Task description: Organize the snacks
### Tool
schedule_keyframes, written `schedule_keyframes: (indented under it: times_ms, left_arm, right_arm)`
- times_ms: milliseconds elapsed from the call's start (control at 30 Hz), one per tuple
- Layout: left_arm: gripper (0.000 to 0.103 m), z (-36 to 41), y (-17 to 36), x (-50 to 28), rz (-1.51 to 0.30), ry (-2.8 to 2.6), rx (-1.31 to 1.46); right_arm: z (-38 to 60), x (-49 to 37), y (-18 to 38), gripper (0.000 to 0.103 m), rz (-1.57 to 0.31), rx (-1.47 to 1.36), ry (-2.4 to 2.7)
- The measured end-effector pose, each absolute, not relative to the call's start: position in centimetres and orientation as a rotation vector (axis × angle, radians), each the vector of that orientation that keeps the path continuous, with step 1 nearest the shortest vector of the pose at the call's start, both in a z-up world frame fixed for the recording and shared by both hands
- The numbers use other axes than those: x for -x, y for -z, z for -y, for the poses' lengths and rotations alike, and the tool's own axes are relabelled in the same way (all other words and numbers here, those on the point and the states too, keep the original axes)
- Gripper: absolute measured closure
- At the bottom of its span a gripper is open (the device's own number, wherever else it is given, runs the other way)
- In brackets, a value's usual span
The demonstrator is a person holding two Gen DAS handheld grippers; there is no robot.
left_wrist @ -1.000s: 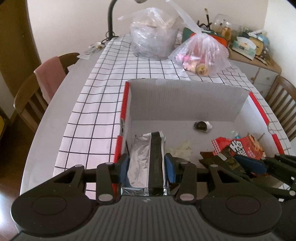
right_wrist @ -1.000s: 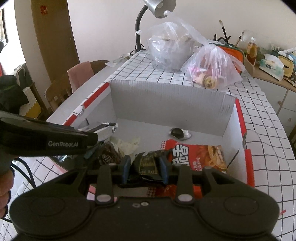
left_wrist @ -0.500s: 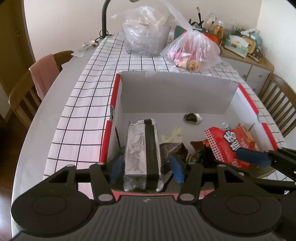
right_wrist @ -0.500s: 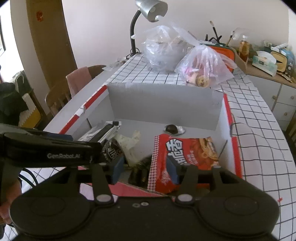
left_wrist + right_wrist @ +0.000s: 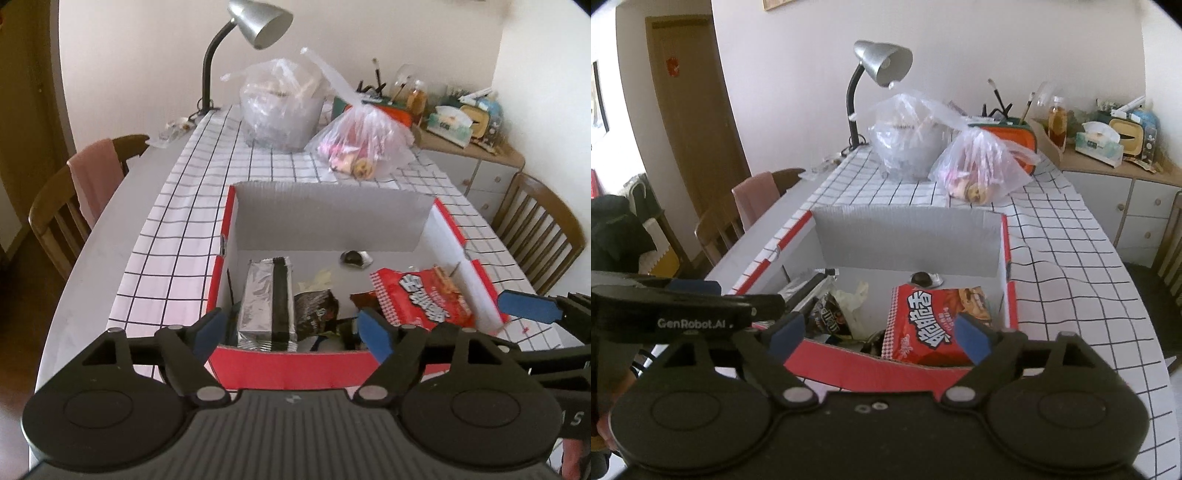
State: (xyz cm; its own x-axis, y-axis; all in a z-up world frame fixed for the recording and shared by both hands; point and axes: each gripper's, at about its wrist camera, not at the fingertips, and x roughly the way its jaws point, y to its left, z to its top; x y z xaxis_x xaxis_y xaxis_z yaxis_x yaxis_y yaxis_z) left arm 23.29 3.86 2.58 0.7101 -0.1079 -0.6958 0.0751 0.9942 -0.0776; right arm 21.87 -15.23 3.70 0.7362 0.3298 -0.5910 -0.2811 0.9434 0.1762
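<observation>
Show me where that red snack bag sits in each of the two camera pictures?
Left wrist view: the red snack bag lies at lower right, inside the box's right side.
Right wrist view: the same bag lies at lower centre, above the box's near wall.
Shared landmark: the silver desk lamp at the table's far end.

Soft, even daylight fills the room, bright on the pale wall [image 5: 147,55] and the checked cloth [image 5: 184,229], with only faint shadows inside the red and white box [image 5: 288,365]; the desk lamp [image 5: 258,22] shows no glow of its own. Both views bulge as through a fisheye, so the bench [image 5: 1108,295] edges curve and the corners go black. Colours look washed and slightly hazy, the clear plastic bags [image 5: 979,166] catch pale glare, and the dark tool bodies [image 5: 288,424] up close sit in shade, soft in detail.
</observation>
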Motion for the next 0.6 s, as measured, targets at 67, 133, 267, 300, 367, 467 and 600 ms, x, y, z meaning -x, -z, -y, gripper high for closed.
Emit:
schedule_keyframes:
  times_ms: [67, 133, 267, 300, 367, 467, 600]
  left_arm:
    - [0.023, -3.6, -3.0, -22.5, -0.762, 0.109, 0.040]
    - [0.023, -3.4, -3.4, -21.7, -0.750, 0.119, 0.040]
    - [0.015, -3.2, -4.2, -19.8, -0.722, 0.137, 0.044]
    - [0.015, -3.1, -4.3, -19.4, -0.717, 0.140, 0.043]
    - [0.014, -2.9, -4.4, -18.6, -0.711, 0.144, 0.037]
    - [0.014, -2.7, -4.7, -17.3, -0.705, 0.150, 0.030]
    - [0.002, -2.5, -5.1, -15.7, -0.697, 0.181, 0.045]
  right_arm:
    - [15.7, -21.2, -4.2, 0.009, -0.652, -0.089, -0.341]
    - [16.1, -20.5, -4.6, 0.007, -0.644, -0.102, -0.349]
    - [17.1, -19.0, -5.3, 0.000, -0.626, -0.119, -0.351]
    - [17.4, -18.7, -5.4, 0.000, -0.624, -0.124, -0.351]
    - [17.9, -18.0, -5.6, 0.000, -0.623, -0.131, -0.356]
    - [18.4, -17.2, -5.8, 0.000, -0.625, -0.134, -0.361]
    - [19.0, -15.9, -6.0, 0.000, -0.623, -0.139, -0.370]
